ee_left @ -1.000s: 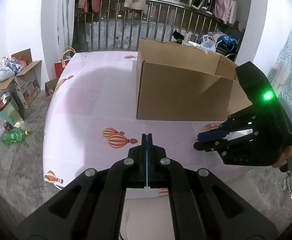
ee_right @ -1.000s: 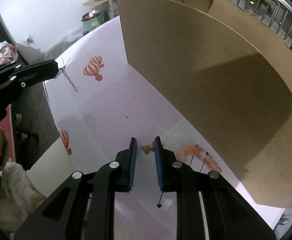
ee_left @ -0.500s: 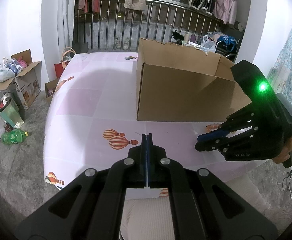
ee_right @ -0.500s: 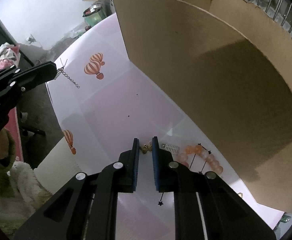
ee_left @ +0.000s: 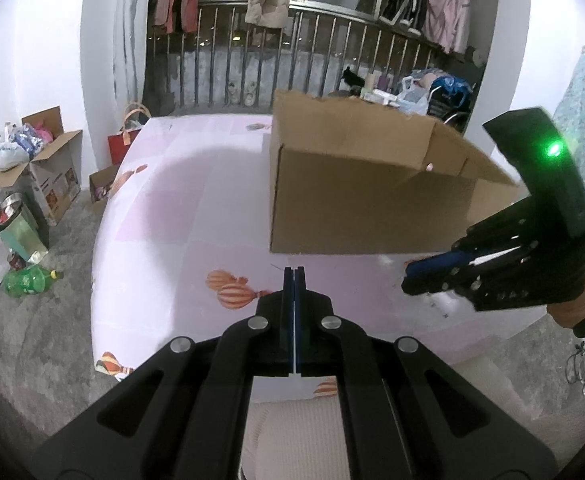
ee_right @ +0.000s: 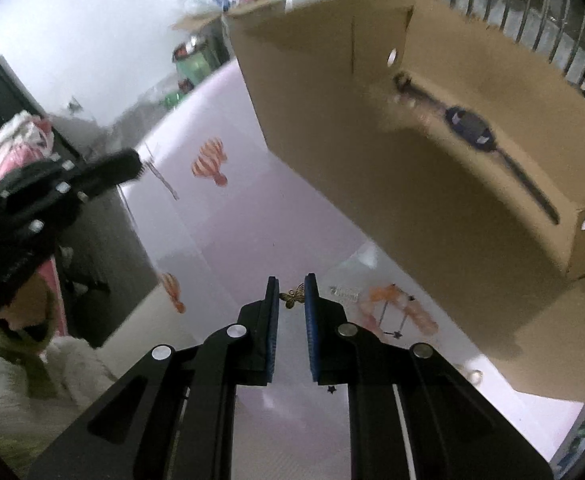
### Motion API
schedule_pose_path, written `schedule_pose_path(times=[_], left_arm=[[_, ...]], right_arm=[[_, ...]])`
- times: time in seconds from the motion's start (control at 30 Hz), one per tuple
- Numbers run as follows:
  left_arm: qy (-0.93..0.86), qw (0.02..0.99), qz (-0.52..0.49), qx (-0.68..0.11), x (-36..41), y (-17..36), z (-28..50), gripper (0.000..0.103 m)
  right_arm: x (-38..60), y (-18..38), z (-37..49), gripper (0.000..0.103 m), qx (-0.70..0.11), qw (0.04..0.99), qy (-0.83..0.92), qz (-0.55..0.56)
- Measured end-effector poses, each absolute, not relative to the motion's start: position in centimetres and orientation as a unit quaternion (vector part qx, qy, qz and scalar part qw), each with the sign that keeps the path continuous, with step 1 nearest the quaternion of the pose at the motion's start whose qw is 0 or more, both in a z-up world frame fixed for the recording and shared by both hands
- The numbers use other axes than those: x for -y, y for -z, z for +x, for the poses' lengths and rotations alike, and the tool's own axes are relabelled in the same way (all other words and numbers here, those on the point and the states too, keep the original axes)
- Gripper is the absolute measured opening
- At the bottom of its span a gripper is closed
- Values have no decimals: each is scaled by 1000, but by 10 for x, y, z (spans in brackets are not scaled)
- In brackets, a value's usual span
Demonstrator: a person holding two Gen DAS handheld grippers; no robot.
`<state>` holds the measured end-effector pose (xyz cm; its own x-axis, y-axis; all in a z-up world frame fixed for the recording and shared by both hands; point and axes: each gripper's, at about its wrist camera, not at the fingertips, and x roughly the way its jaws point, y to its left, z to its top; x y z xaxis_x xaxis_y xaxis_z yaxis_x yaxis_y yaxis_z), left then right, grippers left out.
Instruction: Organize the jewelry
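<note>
My left gripper (ee_left: 294,270) is shut on a thin silver chain (ee_right: 163,180), which hangs from its tip in the right wrist view. My right gripper (ee_right: 292,286) holds a small gold butterfly charm (ee_right: 294,298) between its blue pads, lifted above the pink tablecloth (ee_right: 232,236). The open cardboard box (ee_left: 364,196) stands on the table; a dark wristwatch (ee_right: 472,128) lies inside it. An orange bead bracelet (ee_right: 396,308), a small white piece (ee_right: 342,291) and a black star earring (ee_right: 396,334) lie on the cloth beside the box.
A balcony railing (ee_left: 332,52) with hanging clothes runs behind the table. Cardboard boxes (ee_left: 44,176), a metal bin (ee_left: 16,224) and a green bottle (ee_left: 28,280) stand on the floor at the left. A cushioned seat (ee_left: 292,436) sits below the table's near edge.
My right gripper closed on the butterfly charm and rose, tilting so the box's inside and the watch came into view. My left gripper stayed shut on the chain.
</note>
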<state>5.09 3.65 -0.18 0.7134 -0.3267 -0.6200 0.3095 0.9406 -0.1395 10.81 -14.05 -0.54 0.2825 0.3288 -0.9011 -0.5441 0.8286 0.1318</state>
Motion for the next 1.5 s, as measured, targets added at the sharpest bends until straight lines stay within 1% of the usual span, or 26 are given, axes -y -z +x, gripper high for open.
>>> schedule_pose_path(times=[0.17, 0.27, 0.4, 0.5, 0.6, 0.8, 0.87, 0.93, 1.03, 1.27, 1.4, 1.5], left_arm=[[206, 928, -17, -310, -33, -32, 51, 0], [244, 926, -23, -287, -21, -63, 60, 0], [287, 919, -31, -267, 4, -93, 79, 0], [304, 914, -17, -269, 35, -103, 102, 0], [316, 902, -8, -294, 65, -98, 132, 0], [296, 881, 8, -370, 107, -59, 187, 0], [289, 878, 8, -381, 112, -47, 193, 4], [287, 877, 3, -386, 111, -42, 196, 18], [289, 877, -12, -384, 104, -40, 197, 25], [281, 888, -44, -362, 76, -46, 187, 34], [274, 901, -46, -333, 51, -56, 159, 40], [271, 906, -40, -323, 34, -55, 131, 41]], right_arm=[[165, -51, 96, 13, -473, 836, -272, -62], [191, -90, 95, 13, -428, 865, -261, -32], [217, -115, 105, 13, -394, 890, -230, -15], [235, -116, 121, 13, -392, 895, -211, 3], [253, -104, 142, 13, -404, 895, -189, 19], [273, -65, 169, 13, -442, 882, -159, 31], [277, -58, 172, 14, -443, 883, -152, 32], [280, -57, 173, 14, -442, 884, -149, 33], [286, -56, 172, 16, -438, 885, -151, 47], [305, -69, 147, 19, -397, 902, -151, 81], [314, -79, 115, 22, -367, 913, -156, 90], [315, -80, 84, 24, -352, 916, -168, 89]])
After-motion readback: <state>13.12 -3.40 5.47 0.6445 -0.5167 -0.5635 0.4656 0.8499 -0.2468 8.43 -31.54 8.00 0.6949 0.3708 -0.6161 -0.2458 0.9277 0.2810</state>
